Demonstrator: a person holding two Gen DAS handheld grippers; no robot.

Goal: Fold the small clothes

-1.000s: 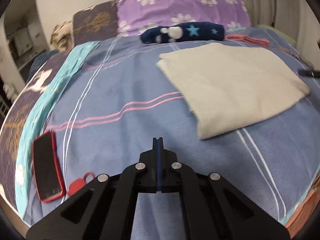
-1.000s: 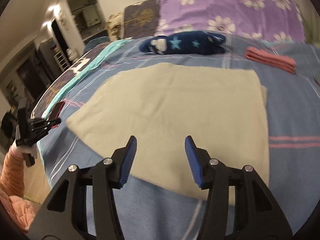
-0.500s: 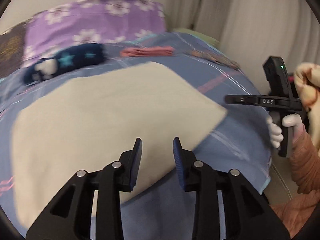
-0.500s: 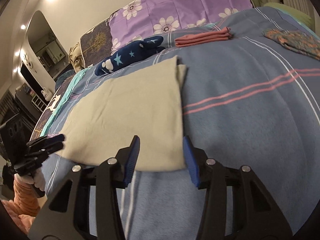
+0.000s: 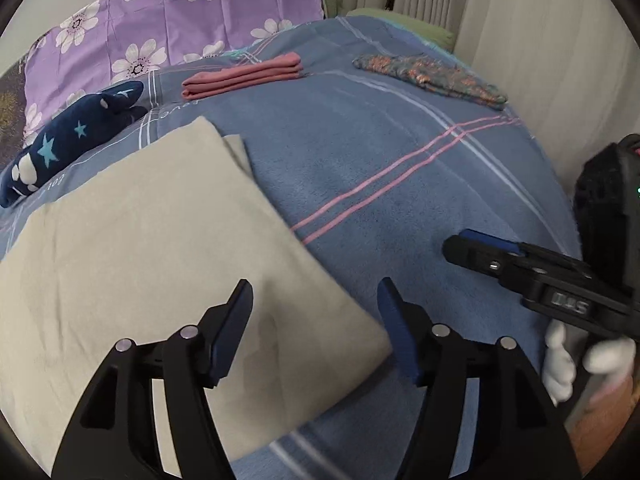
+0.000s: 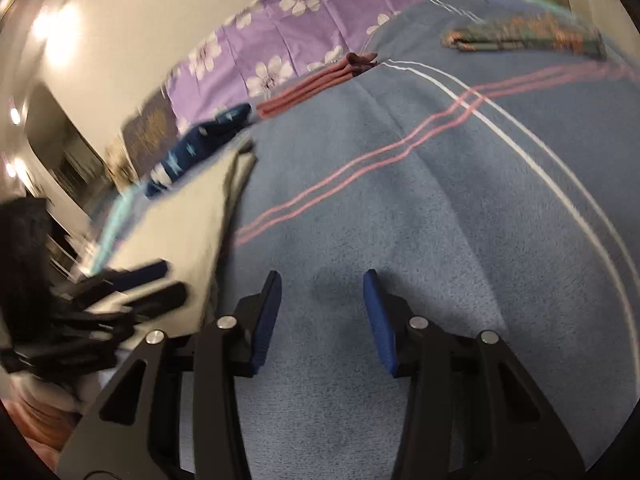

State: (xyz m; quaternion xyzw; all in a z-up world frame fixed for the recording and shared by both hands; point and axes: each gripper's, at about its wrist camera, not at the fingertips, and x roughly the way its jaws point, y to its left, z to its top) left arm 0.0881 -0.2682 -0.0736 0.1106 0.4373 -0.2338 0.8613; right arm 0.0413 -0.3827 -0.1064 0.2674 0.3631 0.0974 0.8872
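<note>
Left wrist view: left gripper (image 5: pixel 316 320), shut a second ago, now opening, fingers wide and empty over the near right corner of the beige cloth (image 5: pixel 140 264) on the bed (image 5: pixel 400 168); judged ready to pinch that corner. Pink folded pile (image 5: pixel 244 76), patterned cloth (image 5: pixel 432 76), star plush (image 5: pixel 72 140) lie well clear.

Right wrist view: right gripper (image 6: pixel 322 316), fingers half-open, empty, over bare blanket beside the cloth's edge.

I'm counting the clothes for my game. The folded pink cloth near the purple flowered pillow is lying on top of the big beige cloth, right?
Not quite. The folded pink cloth near the purple flowered pillow lies apart from the big beige cloth, straight on the blue striped blanket. The left wrist view shows bare blanket between them.
</note>
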